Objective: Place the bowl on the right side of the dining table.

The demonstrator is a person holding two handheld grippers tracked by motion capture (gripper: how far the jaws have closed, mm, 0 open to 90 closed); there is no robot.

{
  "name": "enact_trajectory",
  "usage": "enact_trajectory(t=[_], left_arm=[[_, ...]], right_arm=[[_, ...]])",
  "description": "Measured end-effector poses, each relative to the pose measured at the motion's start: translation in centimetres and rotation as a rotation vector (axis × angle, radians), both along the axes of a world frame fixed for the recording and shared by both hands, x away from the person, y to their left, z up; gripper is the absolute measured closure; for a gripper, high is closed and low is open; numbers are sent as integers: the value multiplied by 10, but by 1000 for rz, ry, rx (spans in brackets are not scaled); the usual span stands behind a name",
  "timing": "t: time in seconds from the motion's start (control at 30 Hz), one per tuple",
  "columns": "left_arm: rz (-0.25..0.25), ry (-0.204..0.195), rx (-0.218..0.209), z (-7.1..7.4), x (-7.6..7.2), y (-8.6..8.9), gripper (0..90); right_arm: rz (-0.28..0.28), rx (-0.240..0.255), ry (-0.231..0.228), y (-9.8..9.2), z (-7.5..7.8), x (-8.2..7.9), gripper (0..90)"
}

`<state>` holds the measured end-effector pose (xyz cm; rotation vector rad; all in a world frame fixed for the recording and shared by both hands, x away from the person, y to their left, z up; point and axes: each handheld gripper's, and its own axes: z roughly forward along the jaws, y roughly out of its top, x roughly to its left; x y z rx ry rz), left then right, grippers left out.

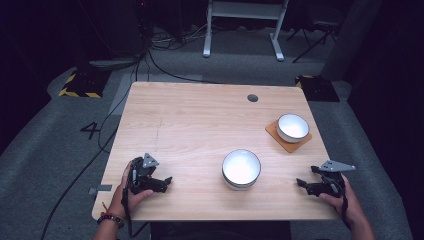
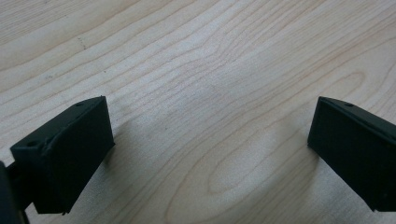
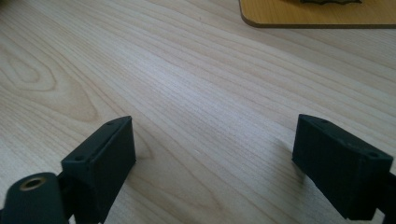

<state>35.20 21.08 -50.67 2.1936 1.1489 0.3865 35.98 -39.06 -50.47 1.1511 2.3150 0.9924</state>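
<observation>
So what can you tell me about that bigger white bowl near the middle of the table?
The bigger white bowl is round, with a glossy bright white inside that looks empty and a greyish outer wall; it looks like ceramic or enamel, though I cannot be sure. It stands upright, straight on the wooden table, near the front edge and slightly right of centre. Nothing else touches it: the left gripper and right gripper rest apart from it on either side.

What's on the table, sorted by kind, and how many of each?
Bowls: 2, the near bowl and the far bowl
Coasters: 1, an orange coaster under the far bowl
Handheld grippers: 2, the left gripper and the right gripper
Total: 5
</observation>
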Motion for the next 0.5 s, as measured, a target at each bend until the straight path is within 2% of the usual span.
enact_trajectory(t=[0.5], left_arm=[[-6, 1, 3, 0, 0, 0, 1]], right_arm=[[0, 1, -1, 0, 0, 0, 132]])
